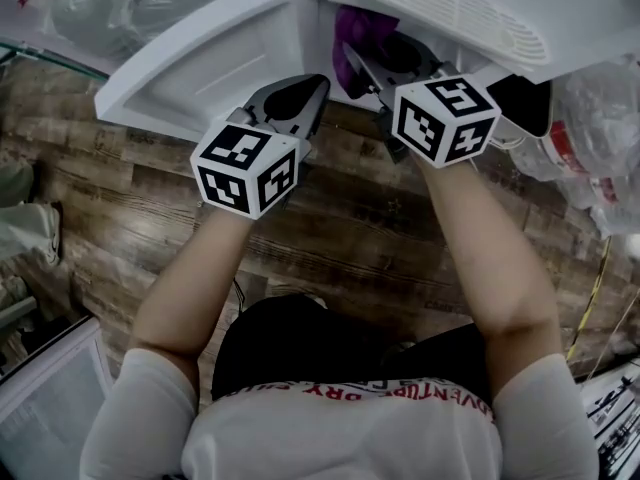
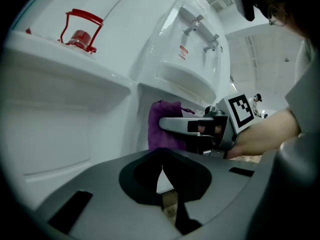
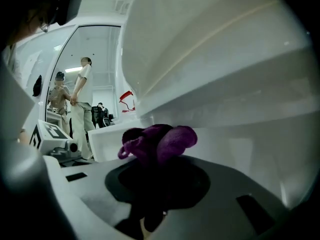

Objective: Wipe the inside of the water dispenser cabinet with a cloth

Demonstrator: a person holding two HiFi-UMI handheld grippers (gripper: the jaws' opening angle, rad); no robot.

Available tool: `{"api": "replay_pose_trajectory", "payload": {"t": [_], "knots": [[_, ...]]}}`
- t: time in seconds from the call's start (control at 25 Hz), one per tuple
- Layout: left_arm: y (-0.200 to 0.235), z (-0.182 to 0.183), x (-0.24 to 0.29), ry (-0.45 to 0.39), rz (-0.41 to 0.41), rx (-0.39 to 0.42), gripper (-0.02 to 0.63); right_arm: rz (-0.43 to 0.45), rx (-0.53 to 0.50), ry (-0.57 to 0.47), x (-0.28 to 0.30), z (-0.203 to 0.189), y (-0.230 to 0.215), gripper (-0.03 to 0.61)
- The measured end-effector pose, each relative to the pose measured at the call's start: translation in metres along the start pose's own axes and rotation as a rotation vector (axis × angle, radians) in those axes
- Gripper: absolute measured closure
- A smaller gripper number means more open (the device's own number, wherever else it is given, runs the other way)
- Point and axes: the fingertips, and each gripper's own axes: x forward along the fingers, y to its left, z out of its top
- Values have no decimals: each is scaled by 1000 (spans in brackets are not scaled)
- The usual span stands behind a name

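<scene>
Floor: dark wood-look planks, worn grain. Clear plastic bags piled right. Yellow cable near right edge. Far room white-walled, bright; two people standing.

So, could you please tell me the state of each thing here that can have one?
right claw: shut on the purple cloth.
left claw: shut, nothing in it.
purple cloth: bunched into a wad, sticking out past the right claw's tips.
cabinet door: swung open.
</scene>
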Motion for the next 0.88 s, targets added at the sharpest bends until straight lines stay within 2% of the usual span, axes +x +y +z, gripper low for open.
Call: {"api": "replay_pose_trajectory", "payload": {"t": [0.44,0.6,0.76,0.88], "knots": [[22,-16,-6,-16,3,27,586,-60,30,-49,22,4,-11,483],[29,-23,-6,-15,2,-24,586,-55,50,-66,29,2,-10,483],[34,-25,-4,-12,1,-13,586,-52,57,-77,35,-5,-11,483],[41,-30,-5,-9,15,-45,586,-51,64,-64,39,-20,-13,483]]}}
